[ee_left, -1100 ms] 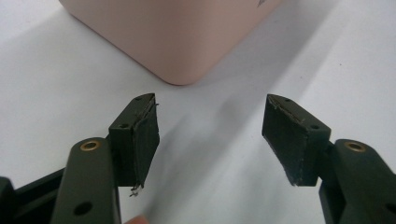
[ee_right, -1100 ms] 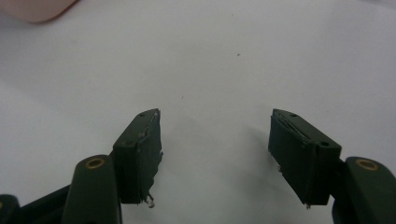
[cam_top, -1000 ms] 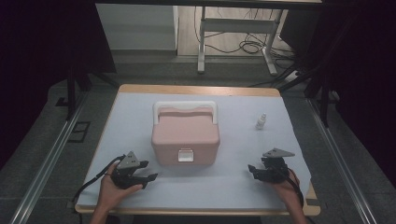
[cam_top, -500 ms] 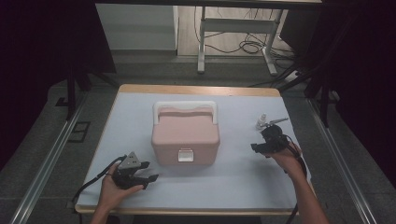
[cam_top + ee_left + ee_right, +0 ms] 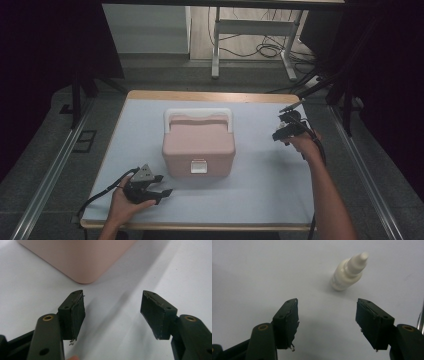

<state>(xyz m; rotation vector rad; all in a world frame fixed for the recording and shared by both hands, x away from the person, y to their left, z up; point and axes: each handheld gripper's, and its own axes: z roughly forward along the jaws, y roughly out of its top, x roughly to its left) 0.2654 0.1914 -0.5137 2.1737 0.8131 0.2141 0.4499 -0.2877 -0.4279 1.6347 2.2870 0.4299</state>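
While the left gripper lies low at the near left of the table, jaws spread wide and empty, just short of the near corner of the pink lidded box, the real change belongs to the other side. Has travelled, over the last second, from the near right edge up to the far right of the white surface: right gripper, now tipped forward and down. Jaws held well apart with nothing between them, pointing at a small white dropper bottle standing upright just beyond the tips and slightly off toward the right-hand jaw. No contact yet; clear table between pads and bottle. Reads as an approach nearly finished and a pick about to start. Probably needs a small push forward and a slight sideways correction before closing, since a light, narrow bottle could topple if one pad lands first. Box closed, latch facing the person, handle folded back, untouched for now.
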